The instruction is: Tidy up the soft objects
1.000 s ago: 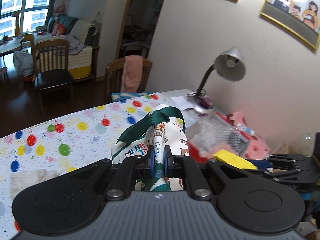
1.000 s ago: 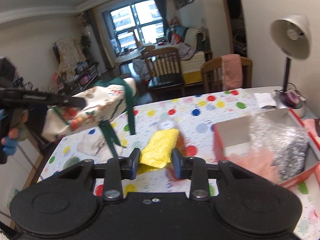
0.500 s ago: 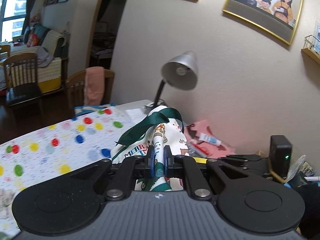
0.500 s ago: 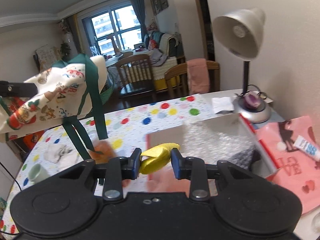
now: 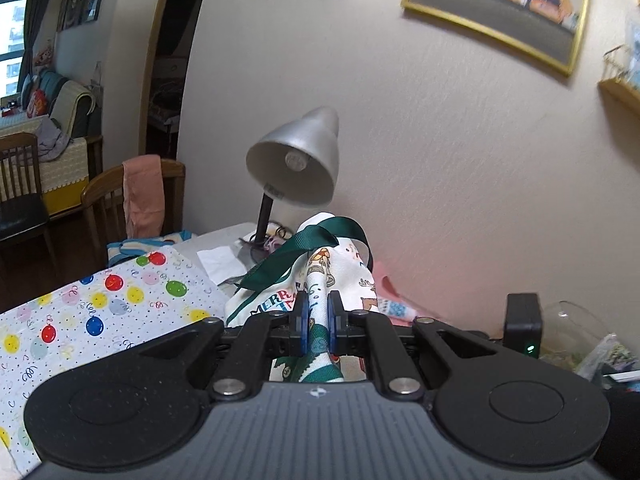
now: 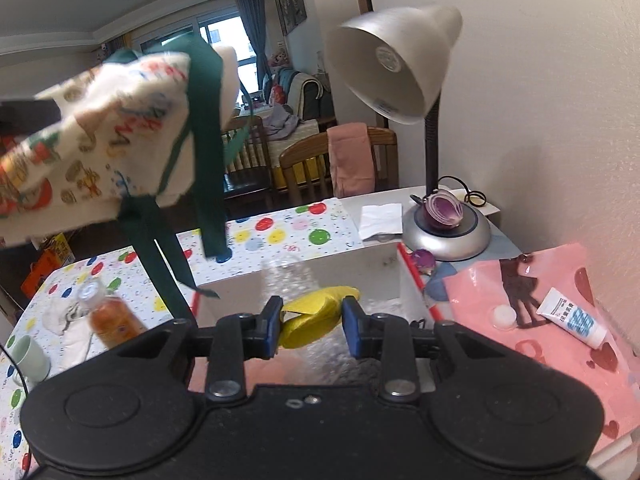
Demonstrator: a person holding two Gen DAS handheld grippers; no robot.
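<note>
One word, "MERR", shows on the gripped Christmas cloth (image 5: 320, 276).

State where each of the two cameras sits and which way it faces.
Left wrist: sits on the left gripper, facing the wall and desk lamp; its fingers pinch the printed cloth bag.
Right wrist: sits on the right gripper, facing down over the open box toward the window; its fingers clamp a yellow cloth.
Shared: the lamp, the bag, the balloon-print tablecloth.
</note>
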